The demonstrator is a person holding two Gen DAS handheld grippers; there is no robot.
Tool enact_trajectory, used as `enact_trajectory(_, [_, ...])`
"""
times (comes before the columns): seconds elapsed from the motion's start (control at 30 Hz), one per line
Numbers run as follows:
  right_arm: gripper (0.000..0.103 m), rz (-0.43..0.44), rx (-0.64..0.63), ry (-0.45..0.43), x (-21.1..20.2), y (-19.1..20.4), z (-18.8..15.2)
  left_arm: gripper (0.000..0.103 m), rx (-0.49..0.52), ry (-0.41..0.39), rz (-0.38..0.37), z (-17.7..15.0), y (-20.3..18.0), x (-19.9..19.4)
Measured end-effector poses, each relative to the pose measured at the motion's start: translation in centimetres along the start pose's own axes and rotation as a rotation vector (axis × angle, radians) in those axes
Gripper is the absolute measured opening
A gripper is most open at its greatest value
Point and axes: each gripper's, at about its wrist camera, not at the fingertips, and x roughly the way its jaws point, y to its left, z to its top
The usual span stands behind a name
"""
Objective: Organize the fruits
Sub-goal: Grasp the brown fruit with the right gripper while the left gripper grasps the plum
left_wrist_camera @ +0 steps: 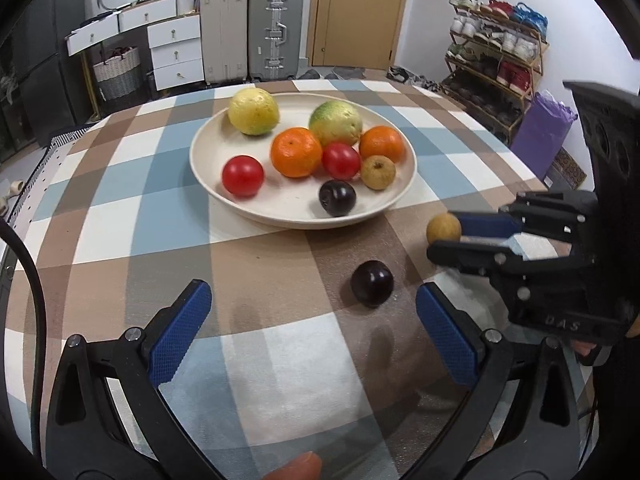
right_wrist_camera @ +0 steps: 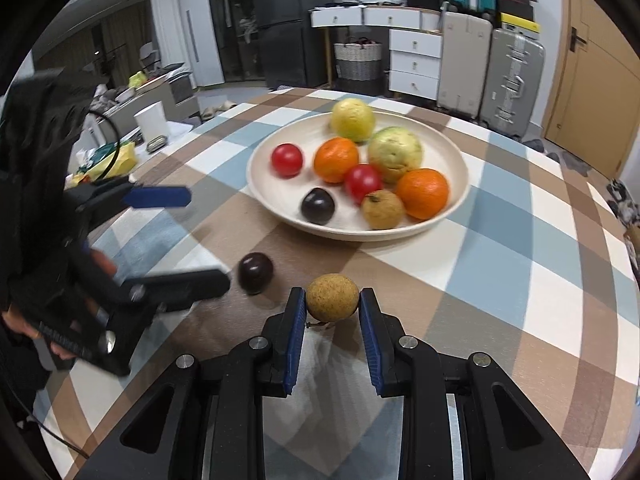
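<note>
Most of the sorting looks done: the cream plate (left_wrist_camera: 404, 184) already holds two large yellow-green fruits (left_wrist_camera: 253, 111), two oranges (left_wrist_camera: 296, 152), two red fruits (left_wrist_camera: 243, 175), one dark plum (left_wrist_camera: 337, 197) and one small tan fruit (left_wrist_camera: 378, 172). Two pieces remain on the checked tablecloth (left_wrist_camera: 120, 184), both on the near side of the plate: a second dark plum (left_wrist_camera: 372, 283) and a second small brown fruit (right_wrist_camera: 332, 297). Your right gripper (right_wrist_camera: 332, 304) has its blue pads on either side of that brown fruit, the left pad touching it and the right pad right at its edge, so it appears to be closing on it, though I cannot tell whether the grip is firm yet; the fruit seems to sit at or just above the cloth. Your left gripper (left_wrist_camera: 312, 304) is spread wide and holds nothing, with the loose plum on the cloth just ahead of it, nearer its right finger. As I judge it, you are nearly finished: carry the brown fruit to the plate, then pick up the plum with the left and set it beside its twin.
</note>
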Motion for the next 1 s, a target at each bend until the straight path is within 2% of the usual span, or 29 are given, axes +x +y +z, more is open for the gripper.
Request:
enact_trajectory(0.1, [0.028, -0.011, 0.029, -0.008, -0.1, -0.6, 0.1, 0.102, 0.037, 0.015, 0.036, 0.2, -1.0, 0.6])
enact_trajectory(0.3, [0.028, -0.016, 0.032, -0.004, 0.0, -0.8, 0.1, 0.1, 0.079, 0.044, 0.06, 0.3, -2.1, 1.5])
enact_trajectory(0.4, [0.028, -0.015, 0.028, 0.001, 0.1, -0.7, 0.1, 0.084, 0.094, 0.057, 0.041, 0.3, -2.3, 1.8])
enact_trajectory(0.43, [0.028, -0.014, 0.027, 0.0, 0.1, -0.6, 0.1, 0.074, 0.101, 0.063, 0.033, 0.3, -2.5, 2.0])
enact_trajectory(0.47, [0.028, -0.015, 0.028, -0.001, 0.1, -0.6, 0.0, 0.068, 0.105, 0.066, 0.017, 0.3, -2.6, 2.1])
enact_trajectory(0.57, [0.028, -0.008, 0.032, -0.017, -0.2, -0.7, 0.1, 0.056, 0.118, 0.062, -0.013, 0.3, -3.0, 2.0])
enact_trajectory(0.73, [0.028, -0.003, 0.024, -0.024, -0.4, -0.3, 0.1, 0.044, 0.125, 0.056, -0.043, 0.2, -3.2, 1.9])
enact_trajectory(0.77, [0.028, -0.002, 0.022, -0.022, -0.3, -0.3, 0.1, 0.037, 0.123, 0.054, -0.055, 0.2, -3.1, 1.8])
enact_trajectory(0.93, [0.028, -0.001, 0.024, -0.023, -0.3, -0.3, 0.1, 0.023, 0.097, 0.049, -0.076, 0.2, -2.6, 1.7])
enact_trajectory(1.0, [0.028, -0.003, 0.027, -0.025, -0.2, -0.3, 0.1, 0.021, 0.089, 0.046, -0.085, 0.1, -2.4, 1.5])
